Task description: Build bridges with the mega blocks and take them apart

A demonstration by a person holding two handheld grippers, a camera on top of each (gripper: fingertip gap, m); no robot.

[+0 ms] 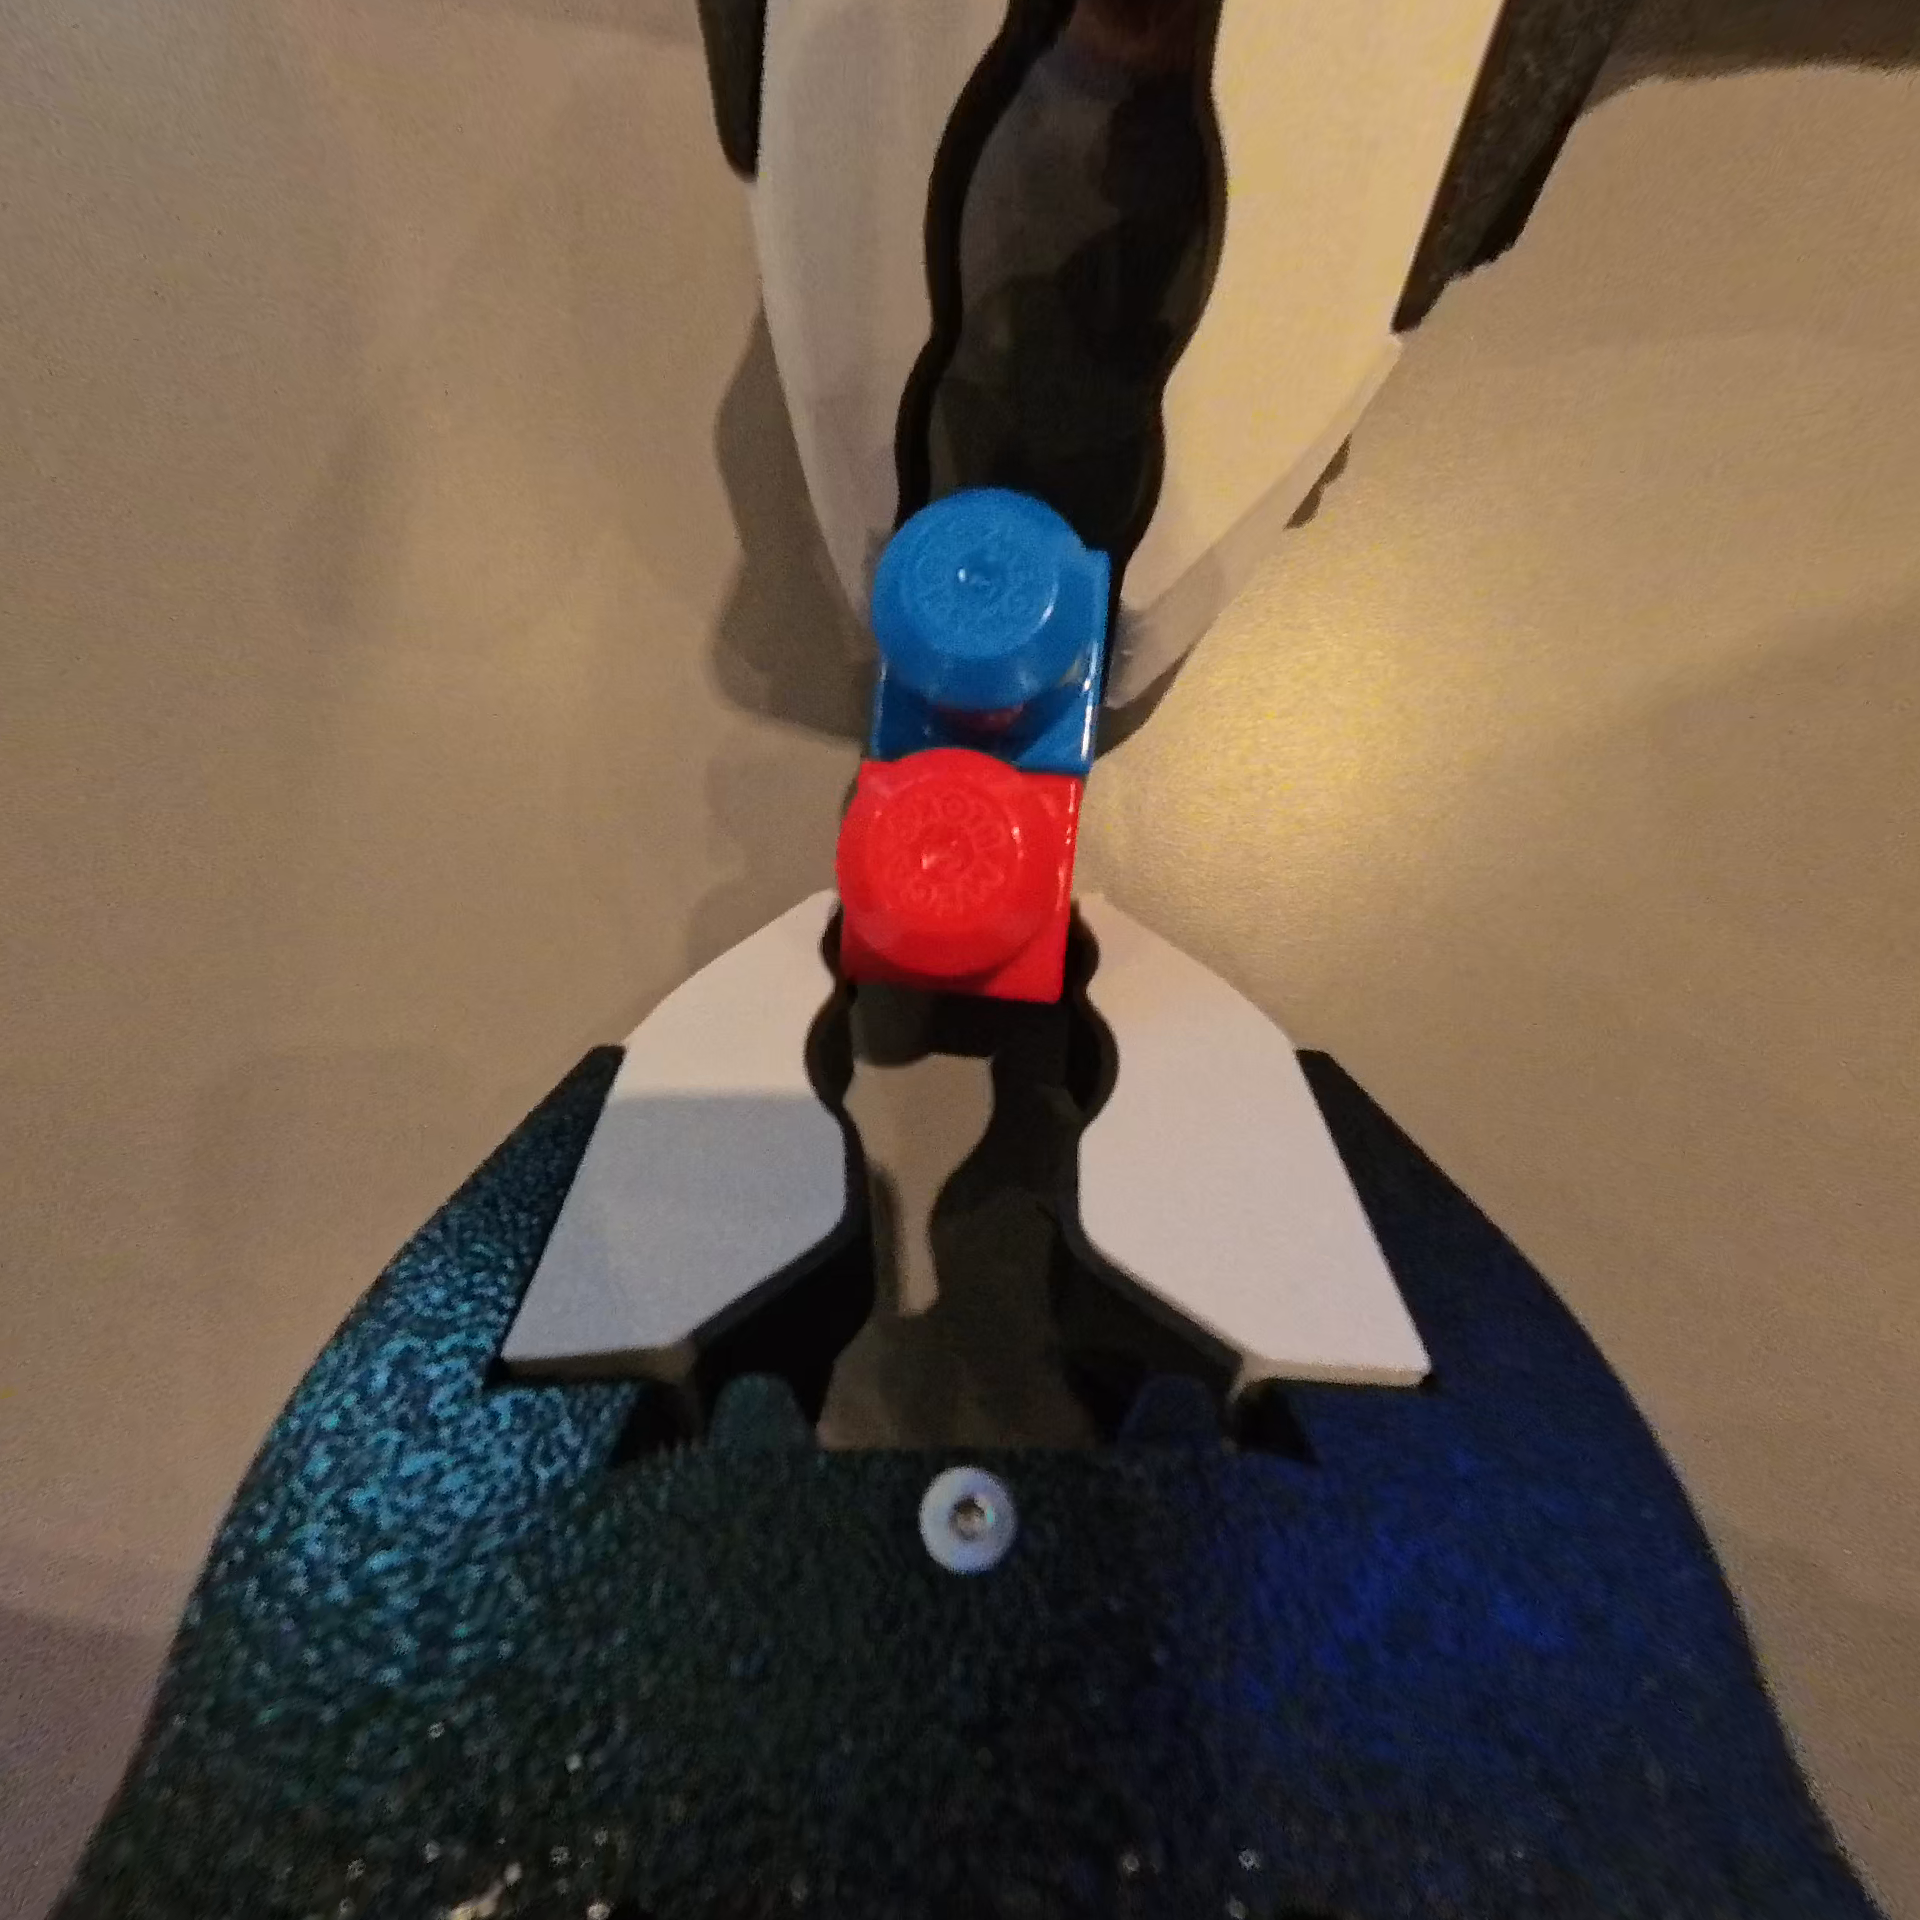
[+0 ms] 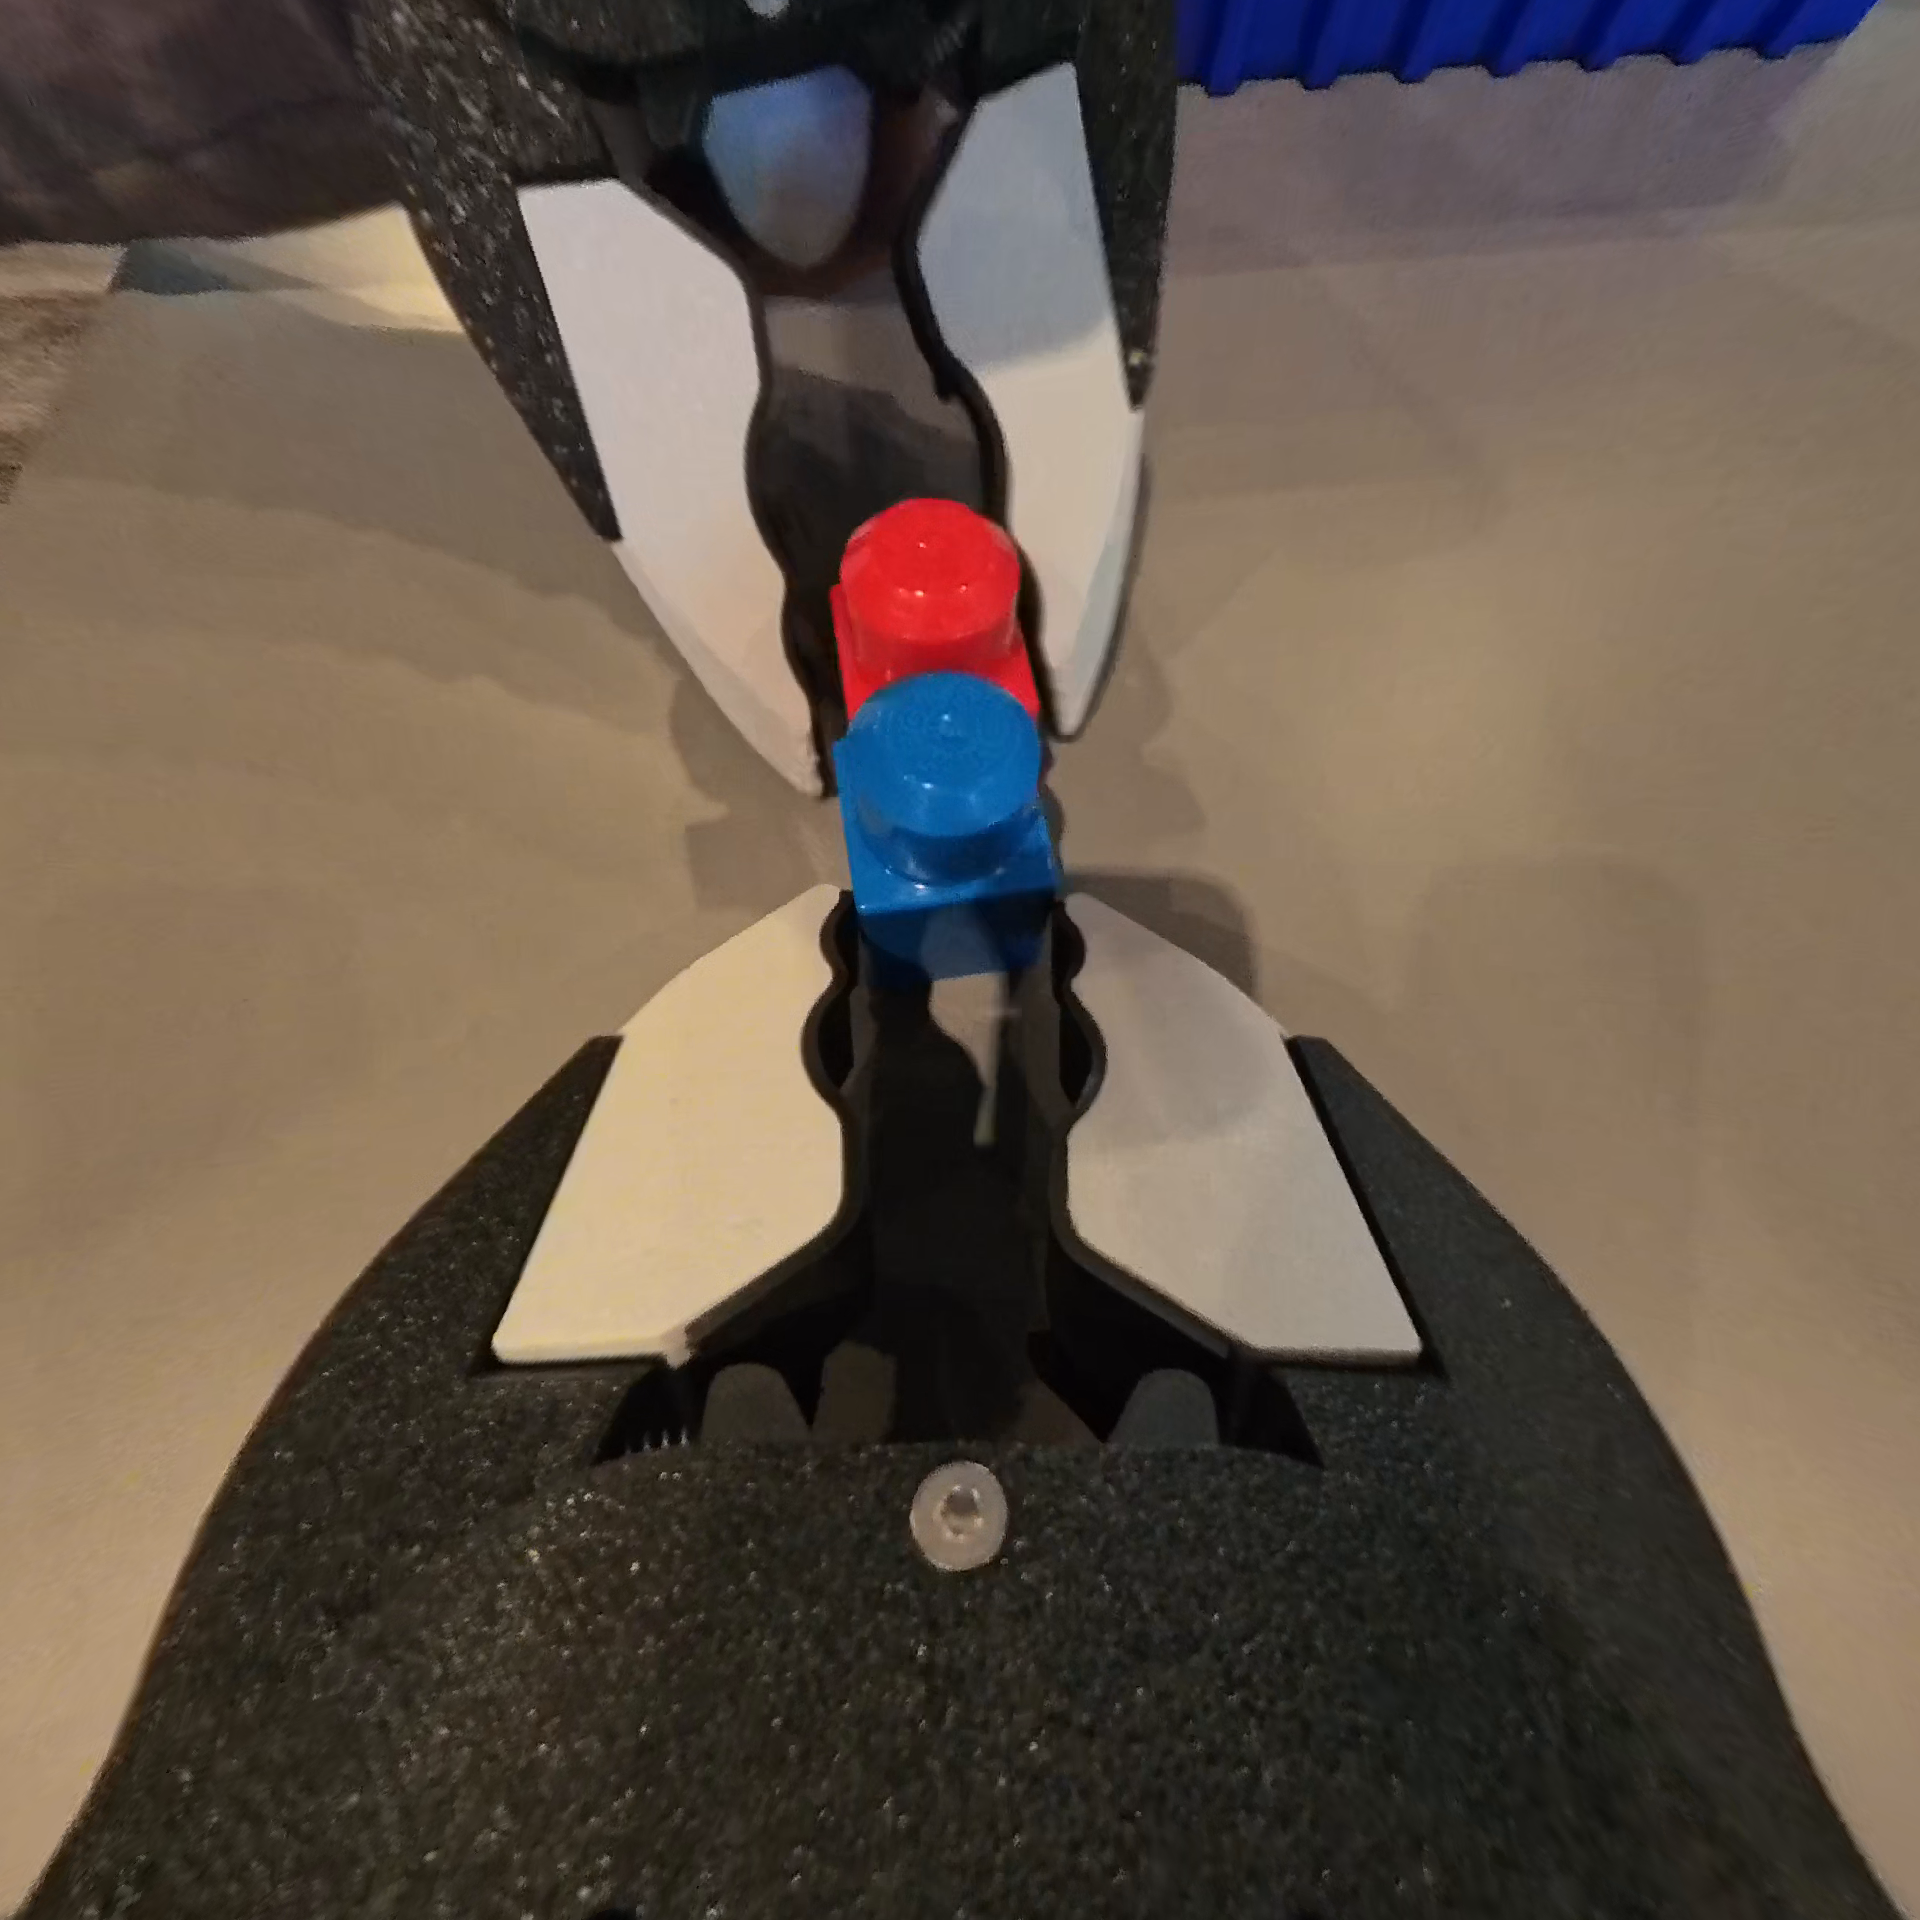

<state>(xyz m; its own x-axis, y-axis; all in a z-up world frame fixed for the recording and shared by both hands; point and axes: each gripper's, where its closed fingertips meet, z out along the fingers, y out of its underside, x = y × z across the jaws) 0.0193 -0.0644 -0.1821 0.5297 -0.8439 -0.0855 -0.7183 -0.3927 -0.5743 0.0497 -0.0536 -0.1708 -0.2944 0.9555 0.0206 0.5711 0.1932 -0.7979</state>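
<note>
Plain beige tabletop (image 1: 312,727); left jaws pinch red block (image 1: 951,883), right jaws pinch blue block (image 2: 951,821).

**Count of things in view**

Two mega blocks are seen: one red block (image 1: 951,883) and one blue block (image 1: 982,623), each topped by a single round stud, set touching end to end. Two grippers are counted, the left gripper (image 1: 951,961) and the right gripper (image 2: 951,935), each with two white-faced fingers. One blue ribbed object (image 2: 1507,42) is seen at the far edge.
</note>
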